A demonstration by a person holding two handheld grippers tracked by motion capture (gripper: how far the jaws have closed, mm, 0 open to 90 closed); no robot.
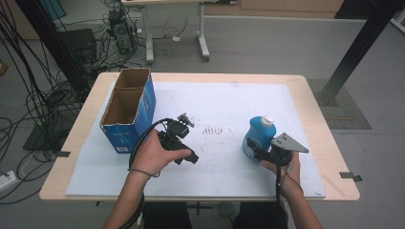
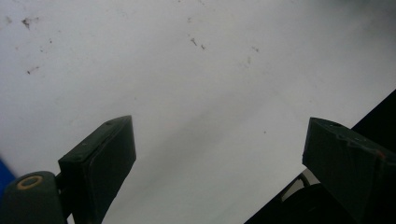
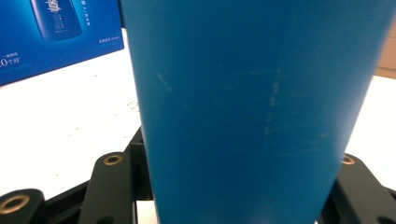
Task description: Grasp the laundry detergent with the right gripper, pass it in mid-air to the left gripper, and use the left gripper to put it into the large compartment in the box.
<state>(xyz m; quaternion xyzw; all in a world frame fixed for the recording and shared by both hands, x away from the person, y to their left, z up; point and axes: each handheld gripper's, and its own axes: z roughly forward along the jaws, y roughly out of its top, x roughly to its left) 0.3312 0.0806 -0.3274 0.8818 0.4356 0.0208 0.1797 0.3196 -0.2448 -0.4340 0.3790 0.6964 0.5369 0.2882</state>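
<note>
Claw (image 3: 224, 196) around blue bottle (image 3: 252, 102)

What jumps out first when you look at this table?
The blue bottle with its white cap stands right of centre on the white mat, clamped in the right tool. At the table's left stands an open blue cardboard box. Beside it the left tool hangs open over bare mat.

Your right gripper (image 1: 254, 146) clamps the blue bottle (image 1: 258, 136), which stands upright on the white mat (image 1: 215, 105). Your left gripper (image 1: 184, 148) hangs over the mat just beside the open cardboard box (image 1: 128, 107).
</note>
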